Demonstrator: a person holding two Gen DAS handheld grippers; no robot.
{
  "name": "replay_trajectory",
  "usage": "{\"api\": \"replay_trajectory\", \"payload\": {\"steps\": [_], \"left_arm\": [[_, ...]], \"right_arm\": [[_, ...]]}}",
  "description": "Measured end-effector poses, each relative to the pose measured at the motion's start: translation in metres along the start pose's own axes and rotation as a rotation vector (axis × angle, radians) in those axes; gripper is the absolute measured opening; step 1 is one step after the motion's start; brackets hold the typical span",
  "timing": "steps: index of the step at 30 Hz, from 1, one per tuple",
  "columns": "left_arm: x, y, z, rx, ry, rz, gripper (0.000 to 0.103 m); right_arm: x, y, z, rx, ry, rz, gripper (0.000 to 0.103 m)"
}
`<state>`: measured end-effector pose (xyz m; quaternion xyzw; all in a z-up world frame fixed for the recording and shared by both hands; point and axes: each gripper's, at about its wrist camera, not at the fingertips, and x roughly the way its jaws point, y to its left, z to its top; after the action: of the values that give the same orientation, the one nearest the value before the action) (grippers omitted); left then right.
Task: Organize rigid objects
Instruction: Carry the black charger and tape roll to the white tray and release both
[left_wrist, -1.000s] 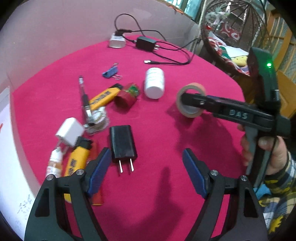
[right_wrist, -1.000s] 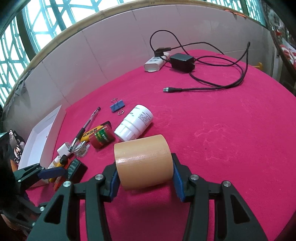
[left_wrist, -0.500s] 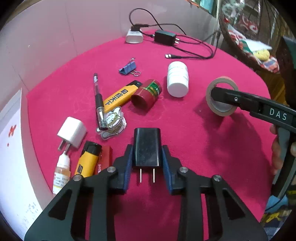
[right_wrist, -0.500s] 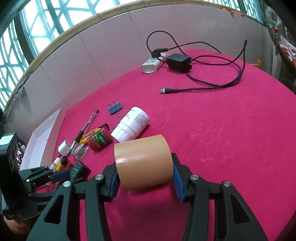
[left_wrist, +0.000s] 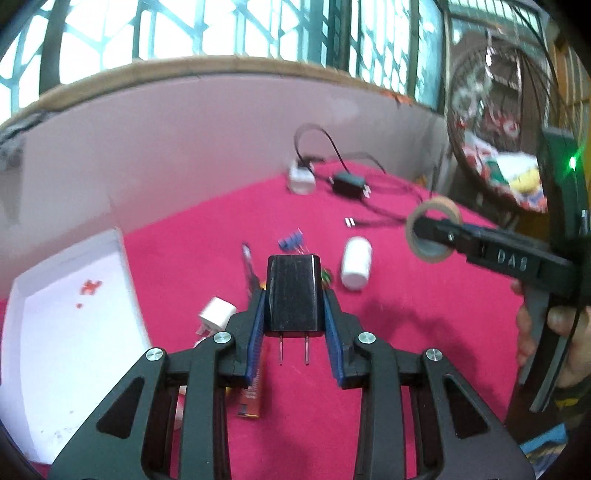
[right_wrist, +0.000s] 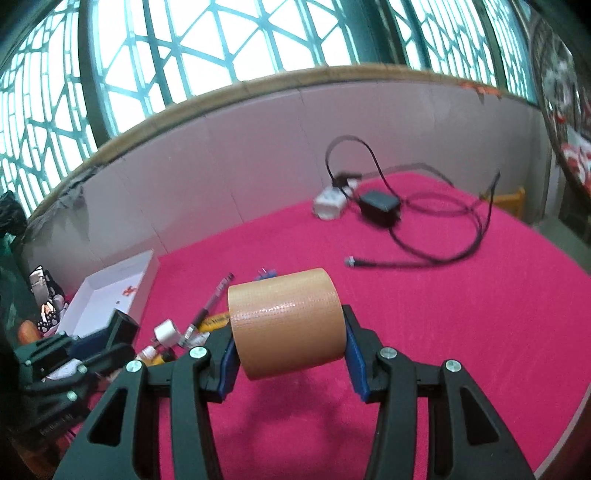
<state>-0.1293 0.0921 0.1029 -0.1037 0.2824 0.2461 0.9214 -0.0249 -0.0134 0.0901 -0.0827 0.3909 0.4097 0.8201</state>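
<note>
My left gripper (left_wrist: 294, 314) is shut on a black plug charger (left_wrist: 294, 293), prongs toward me, held above the red table. My right gripper (right_wrist: 290, 345) is shut on a tan tape roll (right_wrist: 286, 326), also lifted; the roll shows in the left wrist view (left_wrist: 434, 230). A white tray (left_wrist: 70, 321) lies at the left, also seen in the right wrist view (right_wrist: 110, 291). On the table lie a white bottle (left_wrist: 355, 267), a blue binder clip (left_wrist: 291, 240), a pen (left_wrist: 248, 264) and a white charger (left_wrist: 217, 314).
A white power strip (left_wrist: 301, 179), a black adapter (left_wrist: 349, 182) and looped cable (right_wrist: 443, 236) lie at the table's far side by the wall. A wire cage (left_wrist: 498, 110) stands at the right. An orange item (left_wrist: 253, 387) lies under my left gripper.
My left gripper closed on the black charger and lifted it, tilting up toward the tray side. My right gripper rose with the tape roll.
</note>
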Motion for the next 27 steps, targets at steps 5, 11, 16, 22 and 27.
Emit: {"api": "replay_trajectory", "payload": {"steps": [5,11,16,22,27], "left_arm": [[-0.020,0.026,0.005,-0.087,-0.062,0.090,0.029],[-0.039,0.069,-0.008,-0.199,-0.068,0.212,0.029],[-0.056,0.091,-0.015,-0.237,-0.096,0.294,0.029],[-0.071,0.115,-0.020,-0.292,-0.122,0.359,0.029],[-0.087,0.138,-0.028,-0.345,-0.146,0.400,0.029]], "right_arm": [[-0.008,0.026,0.013,-0.079,-0.040,0.029,0.049],[-0.012,0.053,0.018,-0.139,-0.067,0.080,0.049],[-0.010,0.071,0.022,-0.175,-0.068,0.118,0.049],[-0.014,0.092,0.027,-0.217,-0.088,0.150,0.049],[-0.007,0.114,0.030,-0.256,-0.084,0.168,0.049]]}}
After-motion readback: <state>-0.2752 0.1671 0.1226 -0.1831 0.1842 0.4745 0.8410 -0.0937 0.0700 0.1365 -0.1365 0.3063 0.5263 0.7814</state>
